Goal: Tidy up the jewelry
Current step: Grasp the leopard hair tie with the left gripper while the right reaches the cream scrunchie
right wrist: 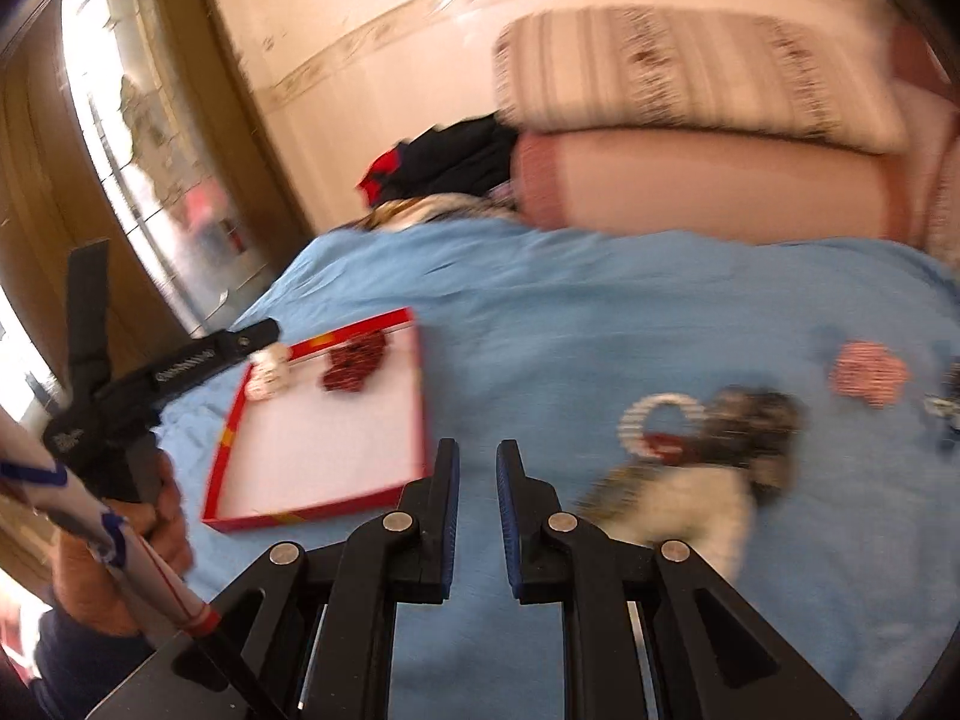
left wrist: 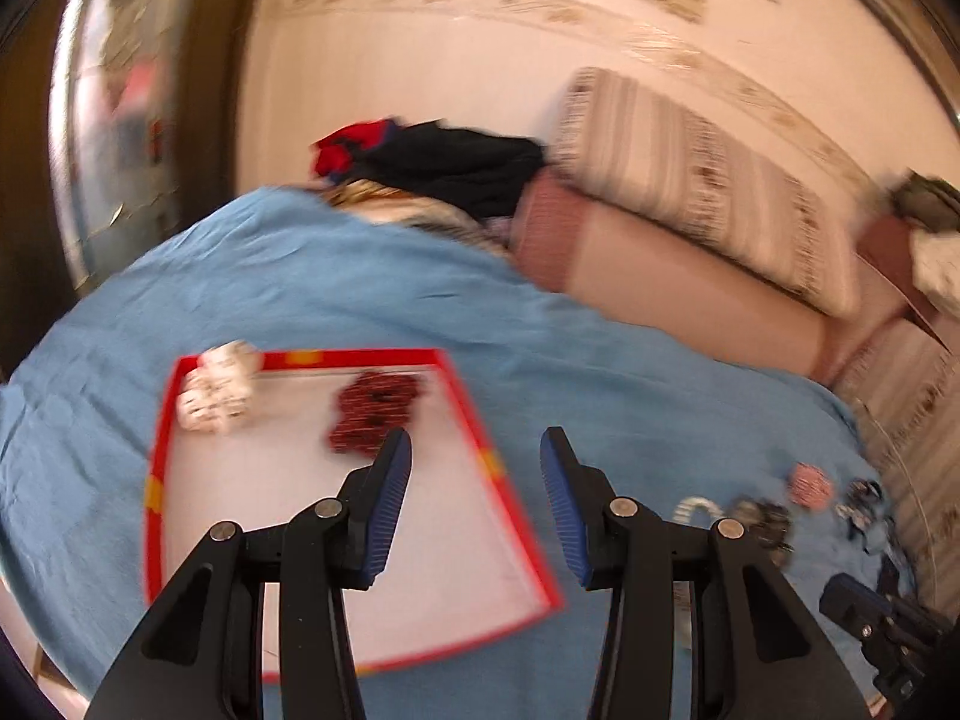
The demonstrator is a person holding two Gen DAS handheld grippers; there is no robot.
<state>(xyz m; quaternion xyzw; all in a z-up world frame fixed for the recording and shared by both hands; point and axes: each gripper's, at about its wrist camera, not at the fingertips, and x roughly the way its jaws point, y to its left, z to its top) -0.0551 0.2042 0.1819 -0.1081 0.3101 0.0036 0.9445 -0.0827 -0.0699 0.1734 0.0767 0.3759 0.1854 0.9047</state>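
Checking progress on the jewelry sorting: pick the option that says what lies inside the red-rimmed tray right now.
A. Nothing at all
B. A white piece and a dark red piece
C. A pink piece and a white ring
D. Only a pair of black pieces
B: in the left wrist view the red-rimmed tray holds a white piece at its far corner and a dark red piece beside it; the other jewelry lies outside on the blue sheet.

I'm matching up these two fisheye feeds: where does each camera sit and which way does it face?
Left wrist: on the left gripper, looking down over the red tray; its own fingers show, empty.
Right wrist: on the right gripper, facing the blue bedspread; its fingers, a hand show.
Shared: tray, bedspread, loose jewelry, pillows.
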